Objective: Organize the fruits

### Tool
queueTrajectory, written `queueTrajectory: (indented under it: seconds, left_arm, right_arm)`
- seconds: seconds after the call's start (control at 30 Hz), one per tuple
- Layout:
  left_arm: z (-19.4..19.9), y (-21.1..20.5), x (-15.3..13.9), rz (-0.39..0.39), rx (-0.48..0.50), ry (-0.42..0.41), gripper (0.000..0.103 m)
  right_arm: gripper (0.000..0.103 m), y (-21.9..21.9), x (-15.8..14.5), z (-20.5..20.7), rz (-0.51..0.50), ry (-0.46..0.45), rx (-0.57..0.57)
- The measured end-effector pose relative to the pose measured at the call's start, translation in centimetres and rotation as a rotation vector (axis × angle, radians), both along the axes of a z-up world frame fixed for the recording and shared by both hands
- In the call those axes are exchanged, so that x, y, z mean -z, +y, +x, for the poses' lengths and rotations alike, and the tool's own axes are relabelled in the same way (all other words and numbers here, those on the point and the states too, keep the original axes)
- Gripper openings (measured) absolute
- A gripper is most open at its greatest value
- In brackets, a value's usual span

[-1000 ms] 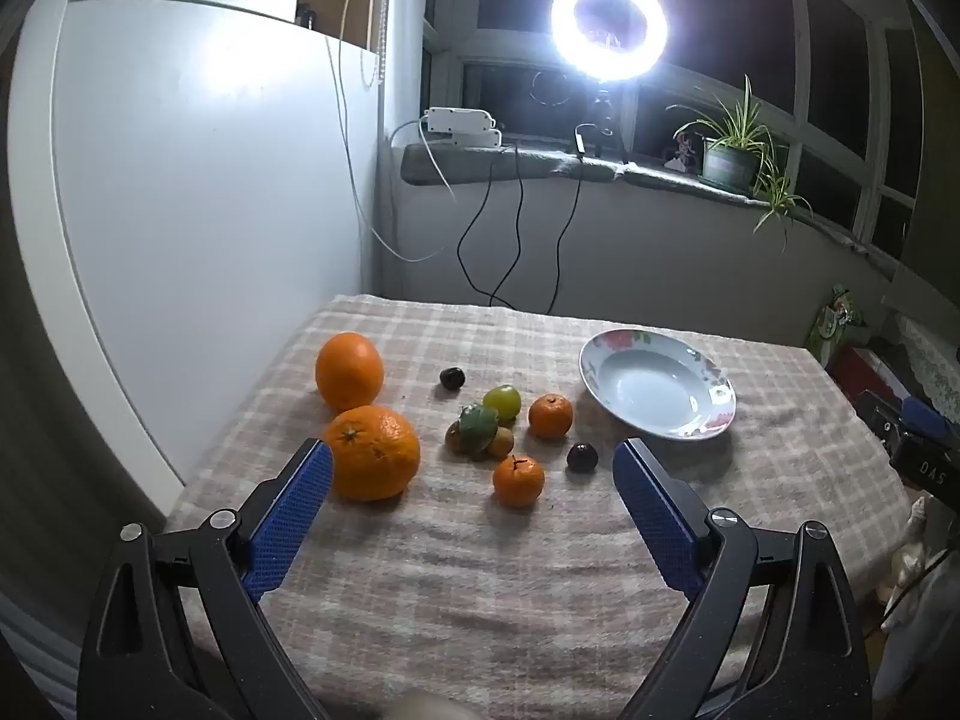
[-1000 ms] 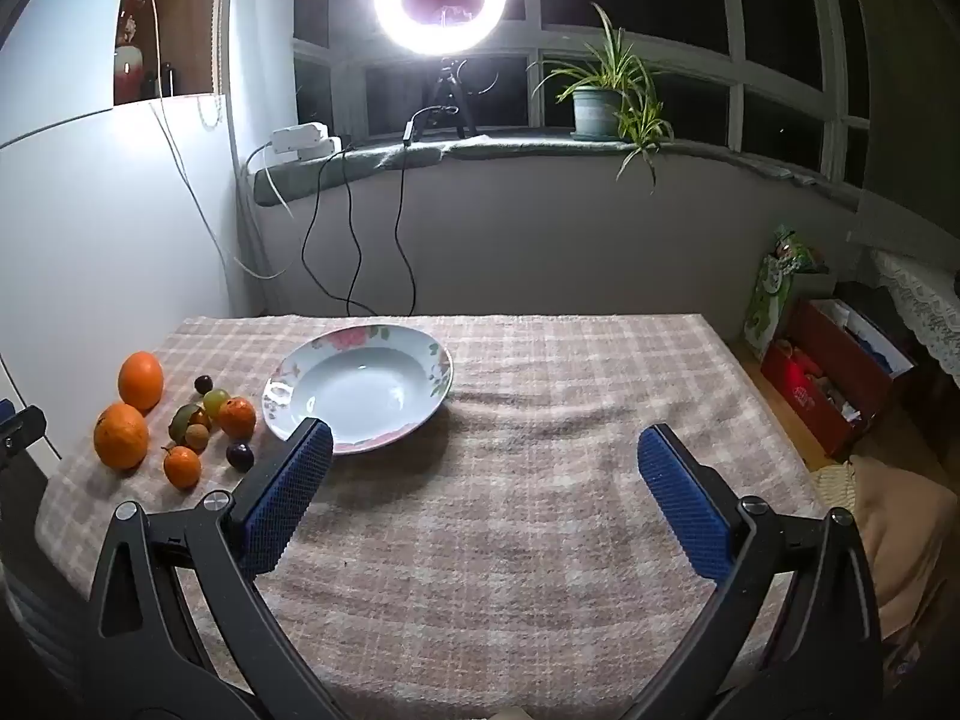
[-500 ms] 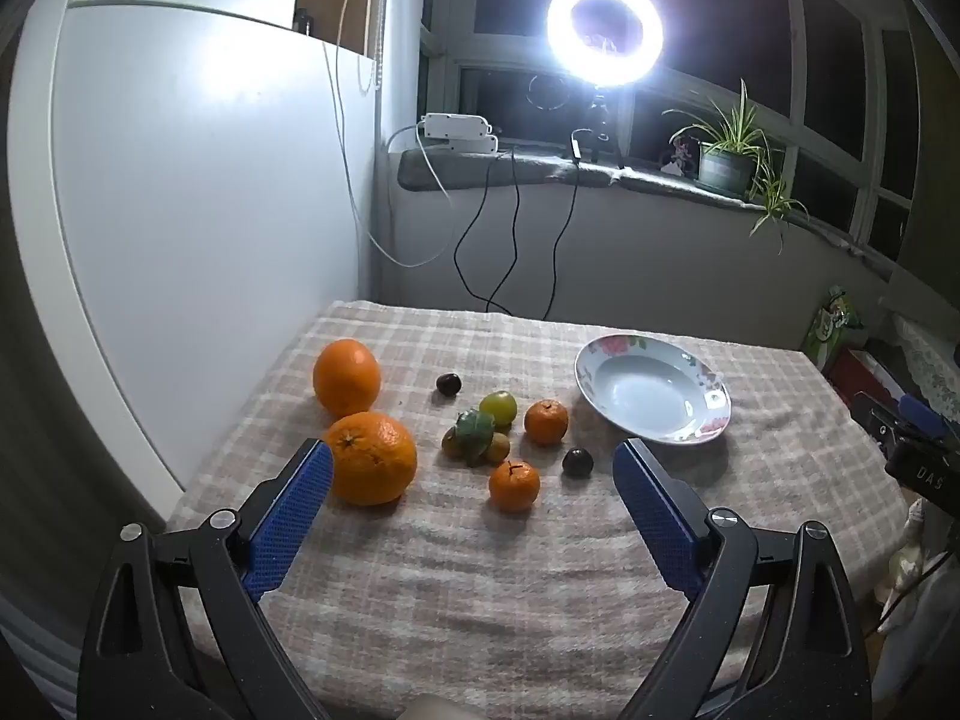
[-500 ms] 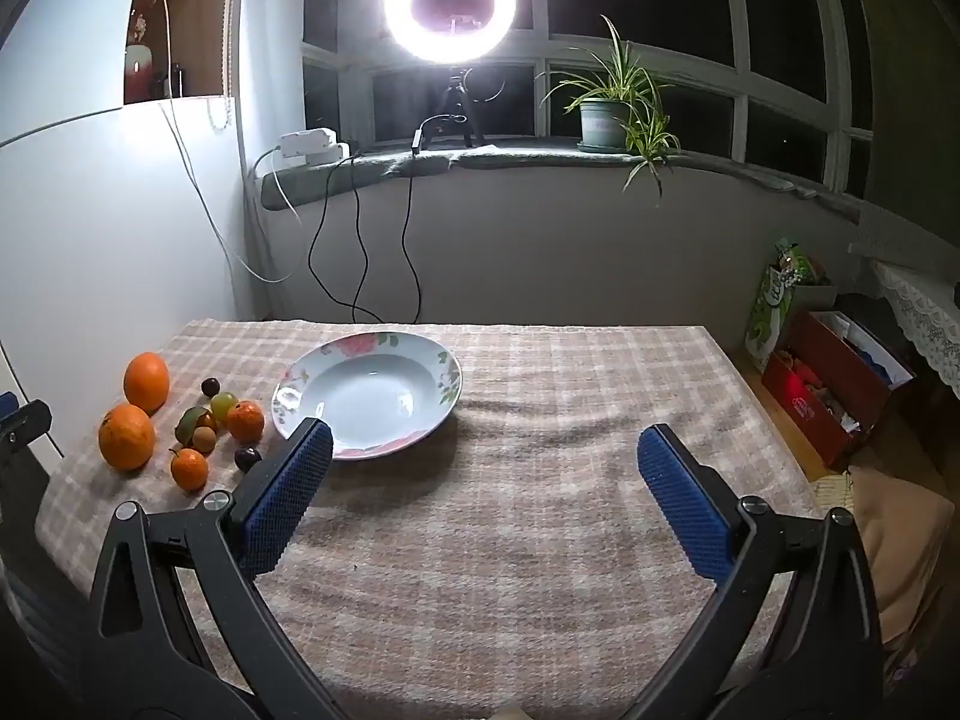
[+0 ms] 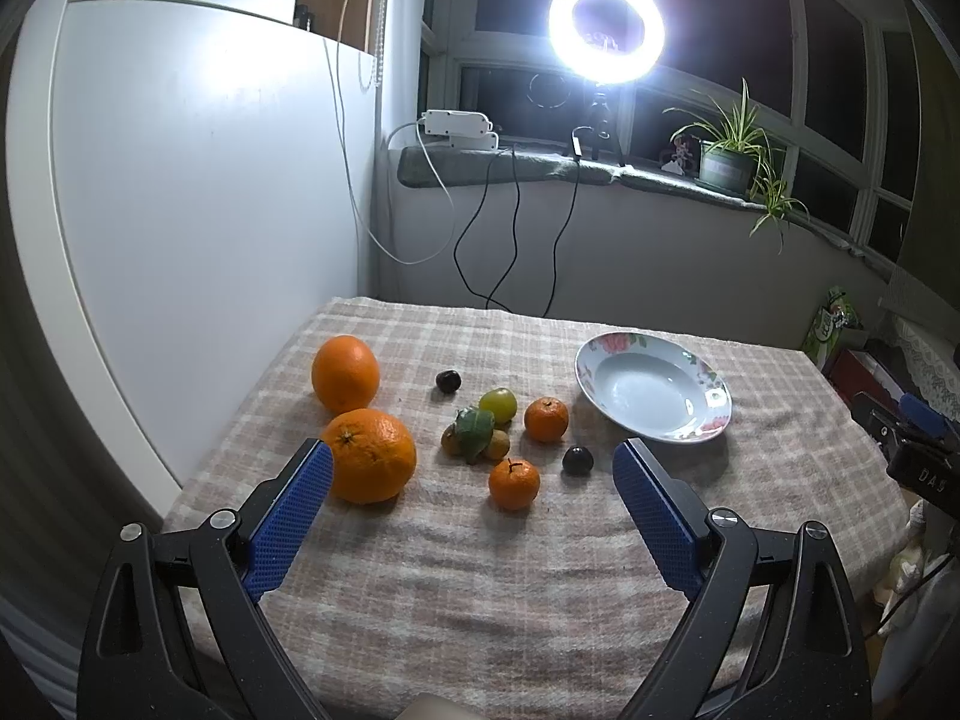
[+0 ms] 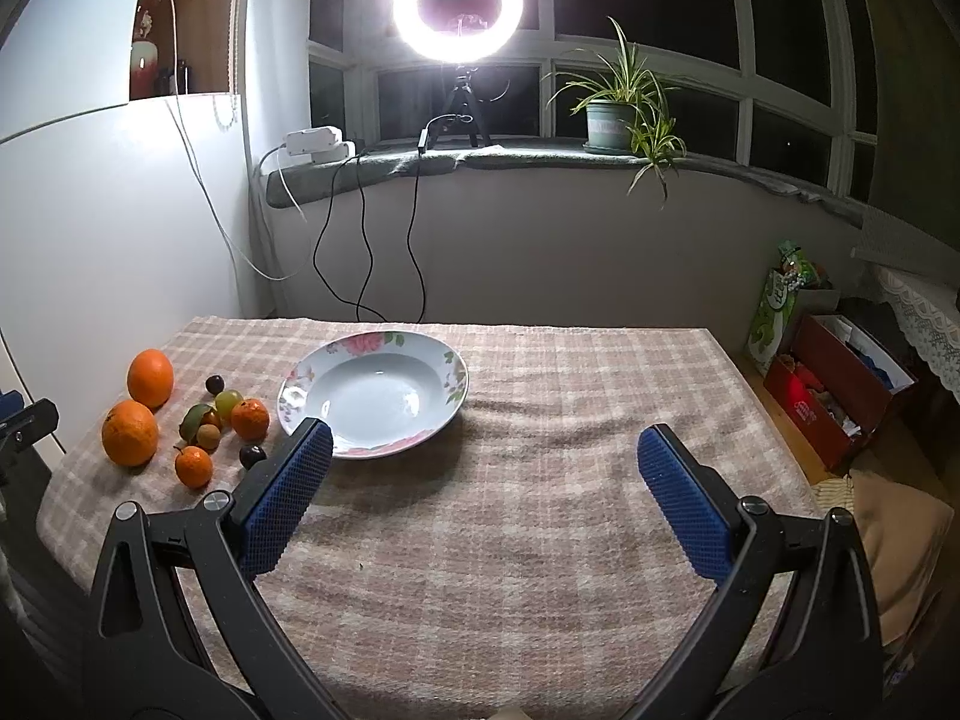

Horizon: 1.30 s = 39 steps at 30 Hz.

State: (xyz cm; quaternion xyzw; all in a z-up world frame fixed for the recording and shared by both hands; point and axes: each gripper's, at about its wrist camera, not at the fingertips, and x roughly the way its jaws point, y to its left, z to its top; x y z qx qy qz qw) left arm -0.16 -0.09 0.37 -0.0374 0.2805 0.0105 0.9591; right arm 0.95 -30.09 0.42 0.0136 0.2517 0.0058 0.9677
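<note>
Fruits (image 5: 480, 420) lie loosely grouped on the checked tablecloth (image 5: 480, 600), left of an empty floral plate (image 5: 708, 429). Left gripper (image 5: 472, 468) and right gripper (image 6: 485, 450) hover above the cloth, jaws spread wide, holding nothing.

A lit ring light (image 6: 458, 5) on a small tripod (image 6: 461, 111) stands on the padded window sill (image 6: 540, 157), with a potted spider plant (image 6: 621, 105) to its right and a white power strip (image 6: 314, 143) to its left. Black cables (image 6: 414, 240) hang down the wall. Checked tablecloth (image 6: 540, 480); cardboard box (image 6: 840, 384) on the floor.
</note>
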Motion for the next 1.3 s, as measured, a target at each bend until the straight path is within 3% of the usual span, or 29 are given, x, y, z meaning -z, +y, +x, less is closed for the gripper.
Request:
queueTrajectory:
  seconds: [1.3]
  left_arm:
    - [-0.03,-0.34,0.23,-0.003,-0.001,0.003,0.094]
  right_arm:
    - [0.103,0.27,0.16,-0.16,0.002,0.008,-0.008]
